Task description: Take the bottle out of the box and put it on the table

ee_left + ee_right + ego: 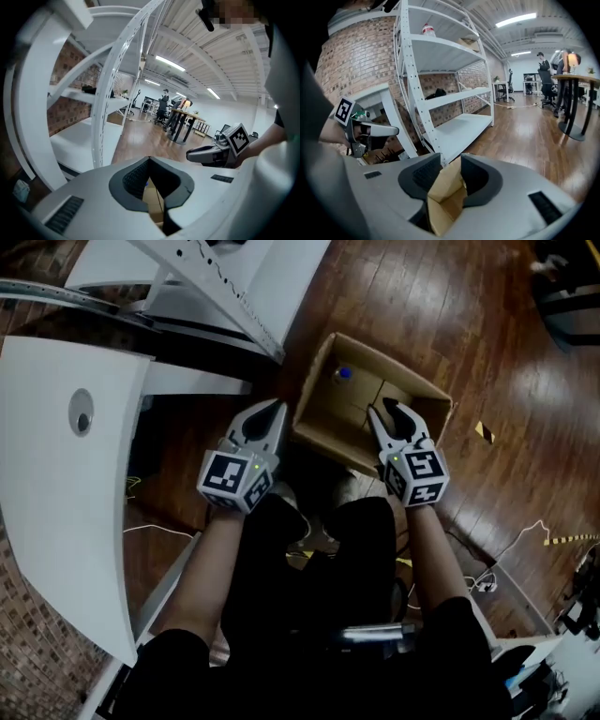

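**A:** Where's the bottle (pixel 343 374)?

**B:** In the box (pixel 323 423). It sits in the far left corner in the head view. The blue top is the only part that shows clearly, and I can't tell if the bottle is upright or lying down.

**A:** And the box?

**B:** It's open on the wooden floor (pixel 487 352), right in front of the person. The white surface (pixel 56 502) is off to the left, well apart from the box, with nothing of the task on it.

**A:** What about the left gripper (pixel 277 407)?

**B:** It's clenched, with the tips meeting and nothing held. It hangs just beside the box's near left edge, outside the box. In its own view a bit of cardboard shows through the gap behind the tips.

**A:** And the right gripper (pixel 382 409)?

**B:** It's released, with the jaws standing a little apart. It's over the near right part of the box, pointing down toward it. In its own view a folded corner of the cardboard shows in the gap, but I can't tell whether either jaw touches it. It's nowhere near the bottle.

**A:** Anything else nearby?

**B:** A white rack (pixel 440 56) stands against the brick wall beyond the box.
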The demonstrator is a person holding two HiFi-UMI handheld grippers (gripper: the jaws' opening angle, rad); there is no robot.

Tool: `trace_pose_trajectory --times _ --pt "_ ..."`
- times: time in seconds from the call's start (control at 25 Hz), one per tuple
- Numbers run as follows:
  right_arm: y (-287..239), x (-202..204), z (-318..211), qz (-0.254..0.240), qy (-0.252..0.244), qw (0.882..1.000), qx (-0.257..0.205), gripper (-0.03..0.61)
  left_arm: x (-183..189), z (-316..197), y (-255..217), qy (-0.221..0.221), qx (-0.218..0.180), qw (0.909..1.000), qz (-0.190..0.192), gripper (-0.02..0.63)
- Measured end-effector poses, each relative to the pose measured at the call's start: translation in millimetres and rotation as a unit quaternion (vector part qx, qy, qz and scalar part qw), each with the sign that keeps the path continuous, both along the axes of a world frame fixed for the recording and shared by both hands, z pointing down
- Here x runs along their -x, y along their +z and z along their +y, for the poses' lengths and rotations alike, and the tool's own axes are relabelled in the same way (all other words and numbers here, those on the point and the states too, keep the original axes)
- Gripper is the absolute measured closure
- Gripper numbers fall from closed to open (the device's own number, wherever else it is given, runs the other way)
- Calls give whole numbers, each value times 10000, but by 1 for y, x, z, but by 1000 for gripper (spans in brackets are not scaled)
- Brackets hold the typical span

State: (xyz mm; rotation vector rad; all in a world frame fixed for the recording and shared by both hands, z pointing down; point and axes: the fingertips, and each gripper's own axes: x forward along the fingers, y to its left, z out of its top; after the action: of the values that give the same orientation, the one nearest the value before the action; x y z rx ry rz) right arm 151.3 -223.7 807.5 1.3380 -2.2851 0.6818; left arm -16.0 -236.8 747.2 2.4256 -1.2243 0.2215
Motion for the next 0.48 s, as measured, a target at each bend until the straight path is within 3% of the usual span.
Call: trace_pose_trajectory --times 0.08,0.2,0.28,0.48 --pt "52 1 -10 145 -177 9997 -63 371 -7 -11 46 99 -100 9999 34 611" --pt "124 -1 -32 443 -497 9977 -142 370 -15 -35 109 172 -337 9993 21 611" --pt "166 -3 -44 590 -691 9958 -126 305 -20 -51 146 218 -478 9986 -2 611" --pt "233 -9 -55 627 -798 9947 -174 295 -26 -72 196 169 -754 9969 -161 611"
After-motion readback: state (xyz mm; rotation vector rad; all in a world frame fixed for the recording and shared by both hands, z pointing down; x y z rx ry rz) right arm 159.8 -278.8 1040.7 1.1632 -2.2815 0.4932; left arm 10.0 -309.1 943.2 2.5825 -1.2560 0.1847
